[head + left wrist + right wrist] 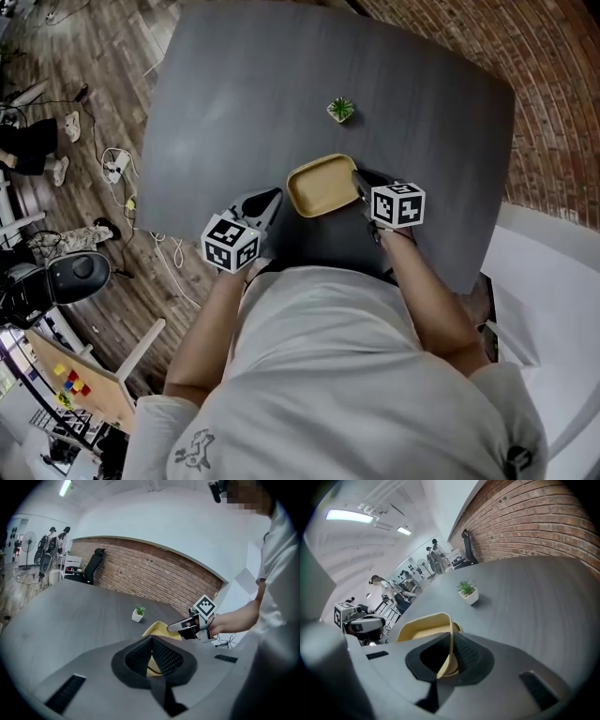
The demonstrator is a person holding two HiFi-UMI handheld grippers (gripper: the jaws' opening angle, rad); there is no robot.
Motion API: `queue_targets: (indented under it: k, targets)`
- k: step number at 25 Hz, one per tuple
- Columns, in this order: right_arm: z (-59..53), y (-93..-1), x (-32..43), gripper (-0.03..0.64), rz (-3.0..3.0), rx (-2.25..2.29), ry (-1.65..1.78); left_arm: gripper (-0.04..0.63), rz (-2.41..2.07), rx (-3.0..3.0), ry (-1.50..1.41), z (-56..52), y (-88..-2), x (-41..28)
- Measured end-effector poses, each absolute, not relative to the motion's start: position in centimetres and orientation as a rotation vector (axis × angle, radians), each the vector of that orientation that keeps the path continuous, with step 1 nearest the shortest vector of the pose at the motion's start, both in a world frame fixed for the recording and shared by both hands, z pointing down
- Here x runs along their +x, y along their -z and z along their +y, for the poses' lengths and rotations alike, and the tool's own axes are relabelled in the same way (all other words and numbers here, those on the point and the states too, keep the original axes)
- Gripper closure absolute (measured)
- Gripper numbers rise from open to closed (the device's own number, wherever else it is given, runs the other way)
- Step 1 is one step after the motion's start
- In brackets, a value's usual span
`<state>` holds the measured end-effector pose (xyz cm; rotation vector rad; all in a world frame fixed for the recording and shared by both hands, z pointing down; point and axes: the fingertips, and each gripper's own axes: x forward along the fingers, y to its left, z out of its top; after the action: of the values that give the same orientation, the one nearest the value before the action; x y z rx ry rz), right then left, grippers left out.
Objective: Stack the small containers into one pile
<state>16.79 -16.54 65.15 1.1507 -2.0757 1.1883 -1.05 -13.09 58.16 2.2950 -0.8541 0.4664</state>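
my left tongs (275, 197) sit at the left side of the yellow container (322, 183). in the left gripper view the tongs (151, 641) have their black pads drawn in until the tips meet, with a sliver of yellow wall caught between them, so they're pinching the container's near edge. the container sits in the middle of the dark grey table (234, 94), close to my body, open side up. beyond it, well apart, a small potted plant (340, 110) stands upright. now the right tongs (359, 183): they're on the container's right rim. in the right gripper view they (449, 653) are pressed onto the thin yellow wall, one pad inside and one outside.
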Motion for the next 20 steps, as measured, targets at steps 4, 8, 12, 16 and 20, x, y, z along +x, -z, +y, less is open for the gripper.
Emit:
queue_targets:
  k: [4,8,12,16,20]
  targets:
    - [-17.0,-66.0,16.9,0.591,-2.058,1.161,-1.191,0.584,-0.832,2.289,-0.476,-13.6,-58.9,-1.1]
    - [-16.9,-66.6,17.1,0.586,-2.040,1.160,-1.197,0.584,-0.825,2.286,-0.481,-14.0,-59.2,-0.9]
    - [-16.7,-66.8,17.0,0.559,-2.035,1.136,-1.157,0.584,-0.828,2.286,-0.480,-14.2,-59.2,-0.9]
    - [-16.8,-66.5,17.3,0.537,-2.048,1.117,-1.098,0.584,-0.842,2.289,-0.474,-14.2,-58.9,-0.6]
    - [-16.6,-65.6,17.8,0.529,-2.076,1.093,-1.036,0.584,-0.853,2.298,-0.468,-13.9,-58.3,0.1]
